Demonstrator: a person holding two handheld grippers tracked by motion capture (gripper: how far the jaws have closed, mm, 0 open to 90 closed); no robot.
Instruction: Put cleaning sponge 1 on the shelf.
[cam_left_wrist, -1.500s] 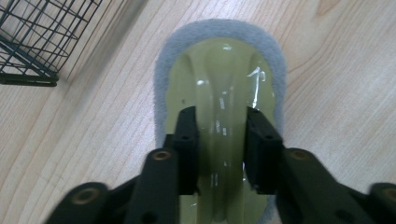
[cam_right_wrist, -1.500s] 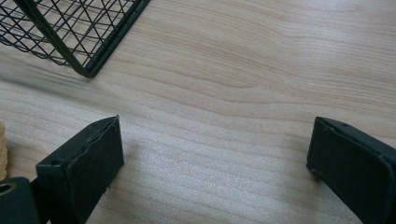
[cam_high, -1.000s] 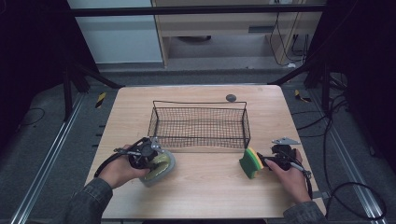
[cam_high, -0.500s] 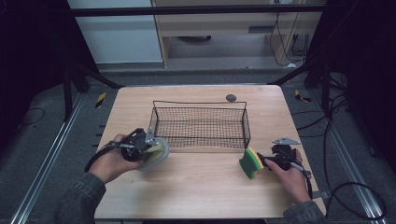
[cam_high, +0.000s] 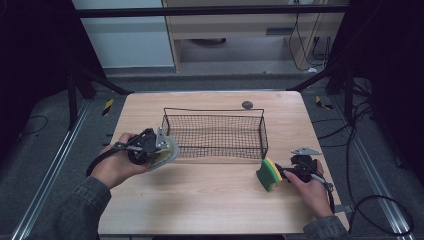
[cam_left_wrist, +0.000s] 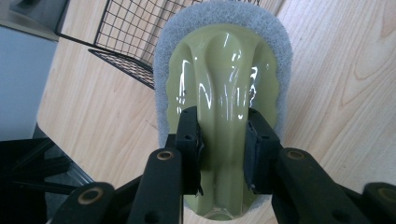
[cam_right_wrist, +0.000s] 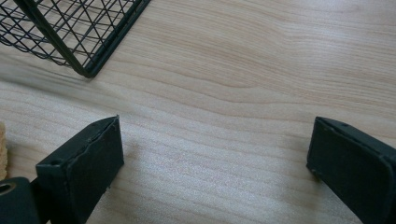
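The scrubber (cam_left_wrist: 223, 93) (pale green handle, grey pad around it) is clamped by its ridge in the left tool (cam_left_wrist: 223, 144), raised off the counter (cam_high: 210, 200) just short of the wire basket (cam_high: 215, 131), whose near-left corner lies ahead of the tool. Nothing lies in the basket, so the drop is not yet done. The sponge (cam_high: 268, 174) stands beside the right tool (cam_right_wrist: 215, 154), whose jaws gape over bare wood; that pick-up remains too.
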